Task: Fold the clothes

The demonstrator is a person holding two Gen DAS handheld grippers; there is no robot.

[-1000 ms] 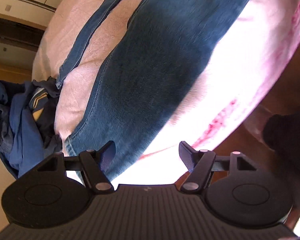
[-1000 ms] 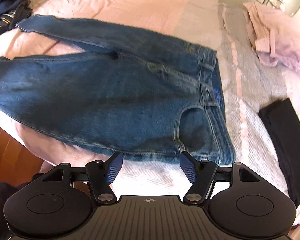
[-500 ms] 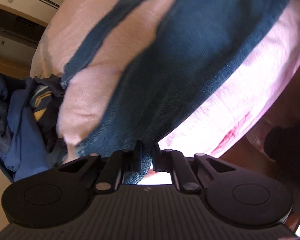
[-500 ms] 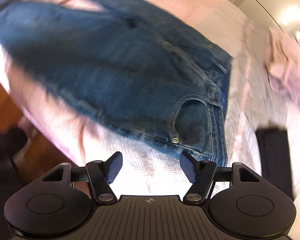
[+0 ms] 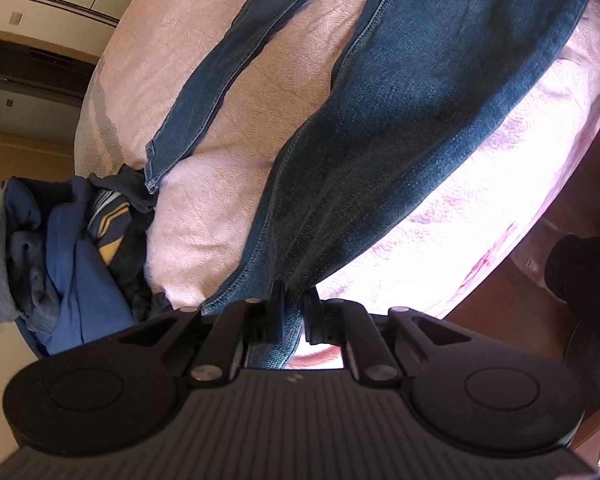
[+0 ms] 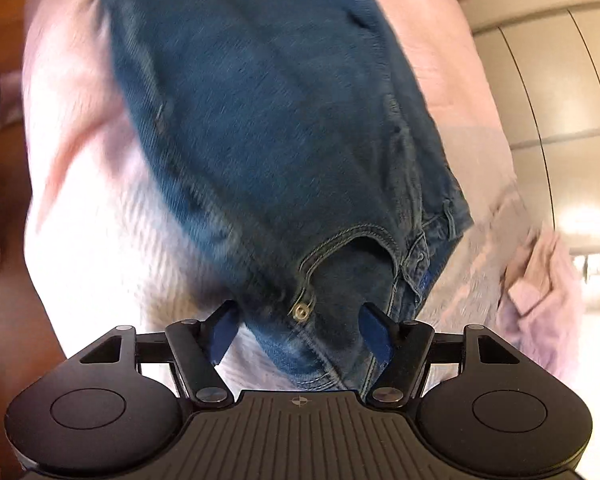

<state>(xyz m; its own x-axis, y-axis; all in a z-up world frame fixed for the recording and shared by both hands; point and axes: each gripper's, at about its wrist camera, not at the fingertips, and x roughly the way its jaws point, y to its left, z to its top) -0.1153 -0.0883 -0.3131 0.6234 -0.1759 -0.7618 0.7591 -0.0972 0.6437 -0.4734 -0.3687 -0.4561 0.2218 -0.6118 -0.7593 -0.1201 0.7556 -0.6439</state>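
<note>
1. Your left tongs (image 5: 294,312), spread wide a second ago above the leg hem, are now pressed together on the hem end of the dark blue denim jeans (image 5: 400,120). A fold of that denim sits pinched between the pads at the bottom centre of the left wrist view.

2. Your right tongs (image 6: 300,330) have swung in from a spot short of the jeans' near edge to the waist end. The front pocket with its brass rivet (image 6: 302,311) now lies between the fingers at the lower centre of the right wrist view.

3. To my eye, this means one end is secured and the other is about to be, so the fold itself has not started.

4. Left tongs: nearly closed, gripping the leg hem.

5. Right tongs: spread wide, blue pads (image 6: 374,338) straddling the pocket corner. They hold nothing, and the blur hides whether they touch the cloth.

6. The jeans lie spread flat on the pale pink quilted bed (image 5: 228,128). The second leg runs toward the upper centre of the left view, its hem ending beside a heap of dark blue clothes (image 5: 64,248) at left.
</note>
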